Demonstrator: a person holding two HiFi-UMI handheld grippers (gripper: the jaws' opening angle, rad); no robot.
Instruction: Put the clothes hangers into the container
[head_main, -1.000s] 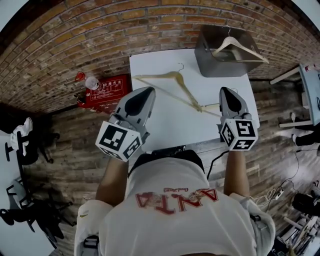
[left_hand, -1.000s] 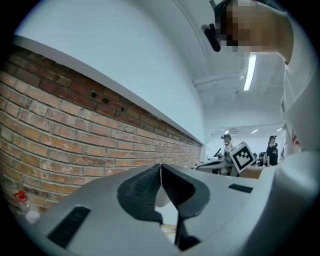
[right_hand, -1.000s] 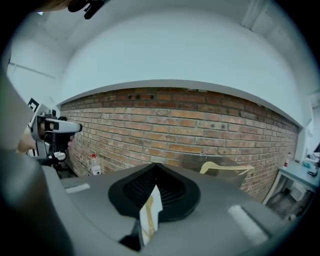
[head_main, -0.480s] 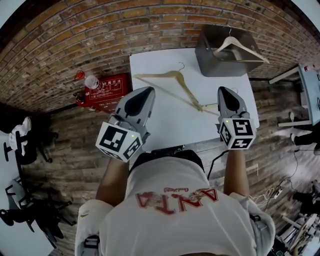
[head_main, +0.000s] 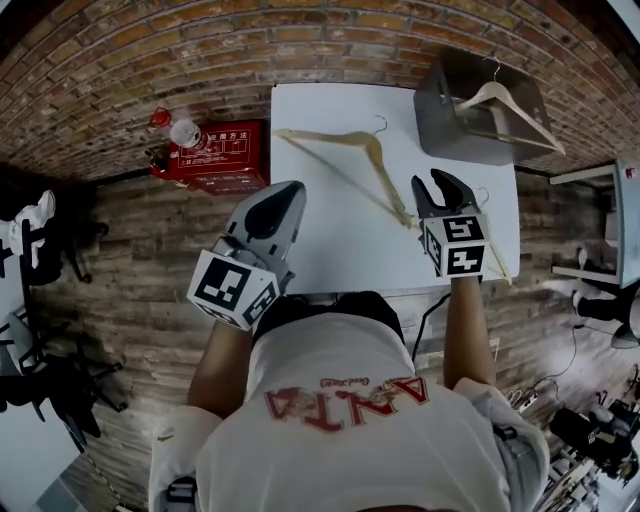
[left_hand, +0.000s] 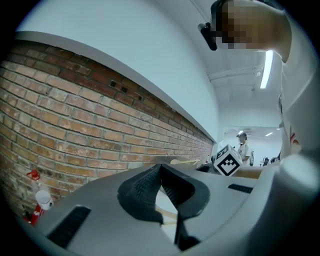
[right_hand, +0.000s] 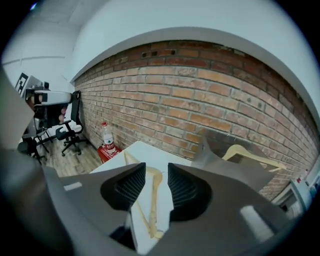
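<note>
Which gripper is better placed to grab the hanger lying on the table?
Right. The right gripper hovers at the hanger's near end, jaws just opened, the hanger seen between them, ungripped. The left gripper is shut, over the table's left edge.

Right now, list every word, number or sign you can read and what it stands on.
"ANTA": red, upside down, on the shirt; the small script above it is too small to read.
"方法": white, on the red box; its other print is blurred.
Marker cubes: coded squares only, no words.
</note>
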